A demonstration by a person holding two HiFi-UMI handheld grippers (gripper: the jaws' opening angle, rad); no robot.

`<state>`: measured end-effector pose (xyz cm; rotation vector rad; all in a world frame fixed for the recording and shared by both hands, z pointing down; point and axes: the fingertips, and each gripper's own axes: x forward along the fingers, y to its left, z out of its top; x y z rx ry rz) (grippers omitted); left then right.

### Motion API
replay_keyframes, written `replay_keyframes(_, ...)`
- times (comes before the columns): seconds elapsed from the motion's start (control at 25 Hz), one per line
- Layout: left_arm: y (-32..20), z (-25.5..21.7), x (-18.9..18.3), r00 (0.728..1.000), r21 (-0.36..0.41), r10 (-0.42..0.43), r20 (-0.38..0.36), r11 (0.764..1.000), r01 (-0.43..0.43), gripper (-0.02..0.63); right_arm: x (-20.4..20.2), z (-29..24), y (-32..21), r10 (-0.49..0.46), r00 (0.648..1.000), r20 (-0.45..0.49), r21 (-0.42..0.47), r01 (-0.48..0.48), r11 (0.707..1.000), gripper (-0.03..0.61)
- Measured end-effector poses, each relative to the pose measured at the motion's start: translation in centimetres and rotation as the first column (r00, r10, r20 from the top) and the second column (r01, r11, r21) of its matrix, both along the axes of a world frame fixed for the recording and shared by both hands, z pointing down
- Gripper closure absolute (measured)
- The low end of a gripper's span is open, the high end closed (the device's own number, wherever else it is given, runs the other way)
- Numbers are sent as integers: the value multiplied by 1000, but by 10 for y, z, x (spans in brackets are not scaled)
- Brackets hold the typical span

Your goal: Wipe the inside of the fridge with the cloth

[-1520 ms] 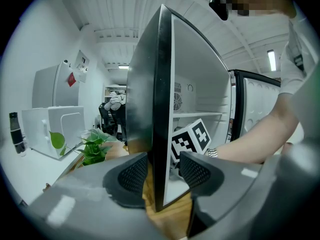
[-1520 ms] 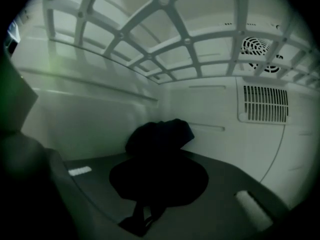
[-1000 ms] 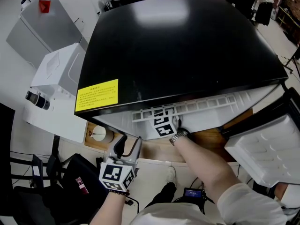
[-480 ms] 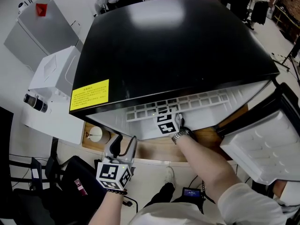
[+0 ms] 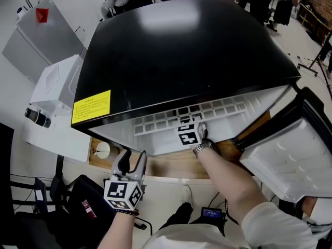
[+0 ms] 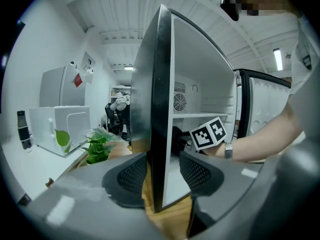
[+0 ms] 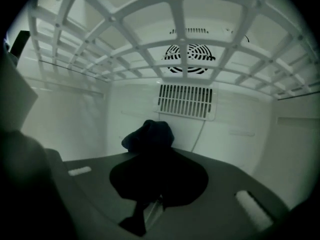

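Reaching into the glossy black box-shaped fridge [image 5: 187, 51] w/ right gripper [image 7: 152, 164], jaws pressed together on a dark bunched fabric cloth [image 7: 148, 134]. Pinched at the tips so the wad sticks out in front & meets the surface before the plastic does. Going by the right gripper view, cloth is up inside the cabinet, in front of the white back wall, just below the slatted white vent grille [image 7: 186, 101] & under the white plastic lattice [image 7: 185, 44]. Can't tell if touching the wall or just short of it. Judging step as mid-wipe on the rear interior, w/ floor & side walls prob. left to do. Has the white-lined fridge door [image 5: 290, 157] swung wide to the right, giving the forearm room to go in. Parked outside: left gripper [image 5: 131, 162], jaws spread, nothing in them, low by the front of the wooden worktop [image 5: 171, 166] near fridge's left front corner. Lined up w/ the side wall's edge in its own view but not gripping it. Prob. held there to stay out of the working arm's way, or ready to steady the cabinet if pushing shifts it. Worth watching: snagging cloth on grille slats.
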<state>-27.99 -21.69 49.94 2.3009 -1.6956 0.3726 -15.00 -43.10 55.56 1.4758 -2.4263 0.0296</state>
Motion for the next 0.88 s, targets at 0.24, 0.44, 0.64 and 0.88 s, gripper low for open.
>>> replay_keyframes(0.24,0,0,0,1000,0,-11,-4,1000,11,413,25,-1,-6,50,999,-1,-3,-50,999,534)
replay_keyframes(0.44,0,0,0,1000,0,-14,-2,1000,14,411,51,-1,-12,100,995,-5,-5,-100,995,534)
replay_keyframes(0.64,0,0,-1,1000,0,-20,0,1000,20,411,74,7,-15,140,990,-13,-25,-141,990,534)
replay_keyframes(0.88,0,1,0,1000,0,-23,-1,1000,23,411,100,2,-19,199,980,-14,-20,-200,980,534)
